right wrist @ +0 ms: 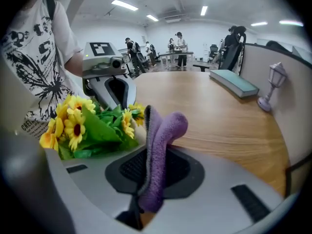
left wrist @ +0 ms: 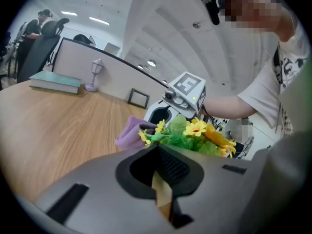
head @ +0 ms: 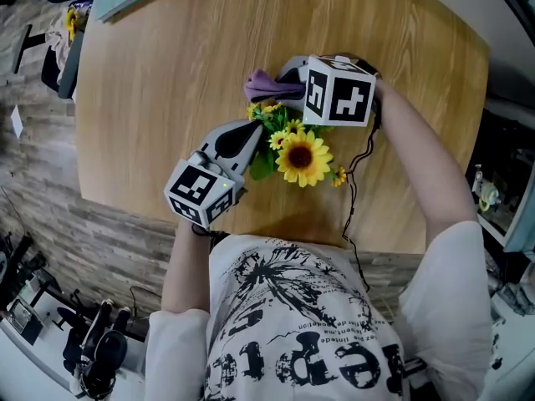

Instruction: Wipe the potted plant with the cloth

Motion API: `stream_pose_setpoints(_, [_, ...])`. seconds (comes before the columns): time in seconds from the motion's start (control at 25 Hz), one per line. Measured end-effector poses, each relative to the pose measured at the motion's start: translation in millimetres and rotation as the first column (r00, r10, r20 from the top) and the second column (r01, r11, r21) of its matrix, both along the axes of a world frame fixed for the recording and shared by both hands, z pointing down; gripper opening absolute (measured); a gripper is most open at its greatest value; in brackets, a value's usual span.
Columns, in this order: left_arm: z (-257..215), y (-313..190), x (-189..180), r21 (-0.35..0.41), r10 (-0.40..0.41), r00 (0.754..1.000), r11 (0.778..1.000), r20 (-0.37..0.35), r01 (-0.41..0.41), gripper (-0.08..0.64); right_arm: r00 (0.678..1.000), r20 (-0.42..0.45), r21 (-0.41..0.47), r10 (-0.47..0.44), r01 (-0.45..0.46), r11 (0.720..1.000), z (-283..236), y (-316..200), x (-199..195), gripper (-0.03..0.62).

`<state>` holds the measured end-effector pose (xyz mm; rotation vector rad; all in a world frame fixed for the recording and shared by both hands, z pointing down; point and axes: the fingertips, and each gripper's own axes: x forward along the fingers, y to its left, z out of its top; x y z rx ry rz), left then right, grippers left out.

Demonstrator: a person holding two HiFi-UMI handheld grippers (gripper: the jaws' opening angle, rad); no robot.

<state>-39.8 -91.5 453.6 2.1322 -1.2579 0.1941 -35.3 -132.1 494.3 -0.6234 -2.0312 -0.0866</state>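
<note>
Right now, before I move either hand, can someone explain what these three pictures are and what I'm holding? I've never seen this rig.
No robot here: a person holds a two-jaw gripper in each hand. The head view looks down from the person's head; each gripper view looks along that gripper's own jaws. On the wooden table is a plant with yellow flowers; a book and a small lamp ornament sit farther off. The right gripper is shut on a purple cloth, beside the flowers. The left gripper is shut, its tip at the leaves; whether it pinches anything I cannot tell.
</note>
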Motion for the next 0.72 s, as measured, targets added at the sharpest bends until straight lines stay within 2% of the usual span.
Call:
stream_pose_setpoints(0.16, [0,1,-1,0.0,-0.014,1.0,1.0,0.023,0.014,0.003,0.995,-0.023,0.008,-0.101,0.101,0.995,4,10,8,0.071])
stream_pose_setpoints(0.48, [2,0,-1,-0.008,-0.021,0.999,1.0,0.046,0.021,0.002,0.979,-0.091,0.038,-0.183,0.187,0.982,3,11,28,0.067])
stream_pose_setpoints(0.72, [2,0,0,-0.023,-0.016,0.998,1.0,0.068,0.018,0.002,0.969,-0.154,0.036,-0.195,0.203,0.979,5,13,49,0.067])
